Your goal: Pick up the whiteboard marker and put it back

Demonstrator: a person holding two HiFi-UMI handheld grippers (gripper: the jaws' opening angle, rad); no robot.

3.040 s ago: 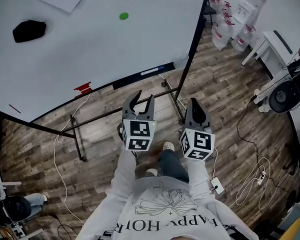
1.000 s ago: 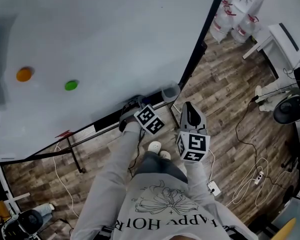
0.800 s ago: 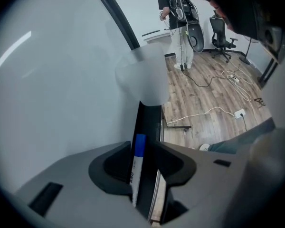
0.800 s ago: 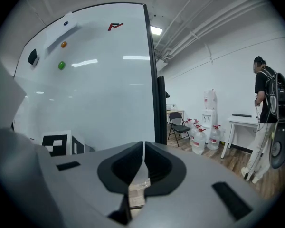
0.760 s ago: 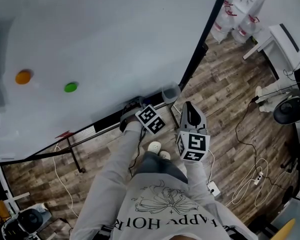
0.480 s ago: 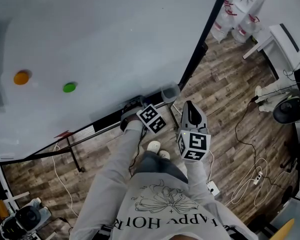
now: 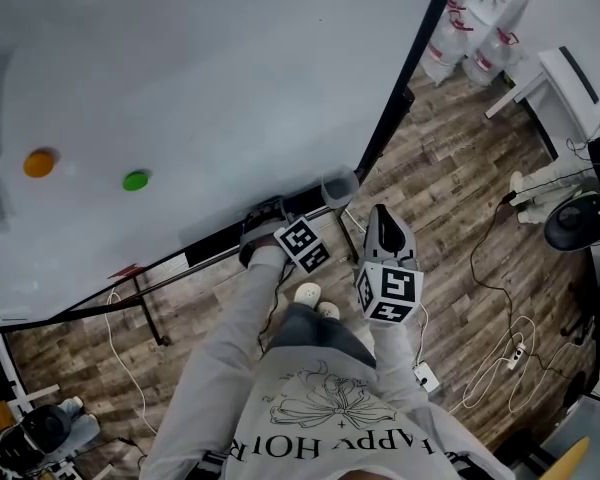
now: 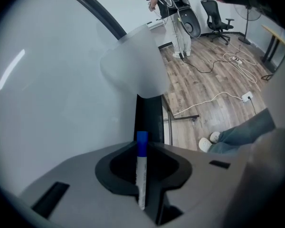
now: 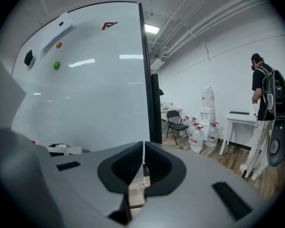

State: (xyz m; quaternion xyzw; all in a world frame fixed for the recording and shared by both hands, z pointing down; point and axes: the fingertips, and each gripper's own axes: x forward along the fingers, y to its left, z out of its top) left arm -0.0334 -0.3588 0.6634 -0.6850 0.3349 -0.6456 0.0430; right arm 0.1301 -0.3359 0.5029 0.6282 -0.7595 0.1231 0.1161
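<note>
The whiteboard marker (image 8: 141, 177), white with a blue cap, stands between the jaws of my left gripper (image 8: 143, 148). Those jaws have just been closing and now press on its barrel. In the head view my left gripper (image 7: 263, 213) reaches down to the black tray (image 7: 215, 246) along the bottom of the whiteboard (image 7: 180, 78); the marker is hidden there. My right gripper (image 7: 381, 215) hangs beside it over the wooden floor, jaws shut with nothing between them, as the right gripper view (image 9: 143, 148) also shows.
A translucent cup (image 7: 340, 185) sits at the tray's right end. Green (image 7: 135, 180) and orange (image 7: 38, 163) magnets stick to the board. Water bottles (image 7: 480, 18), a white table (image 7: 565, 78) and floor cables (image 7: 500, 358) lie to the right. A person (image 9: 263, 103) stands by the far wall.
The left gripper's marker cube has rolled slightly at the tray. The right gripper has stayed where it was.
</note>
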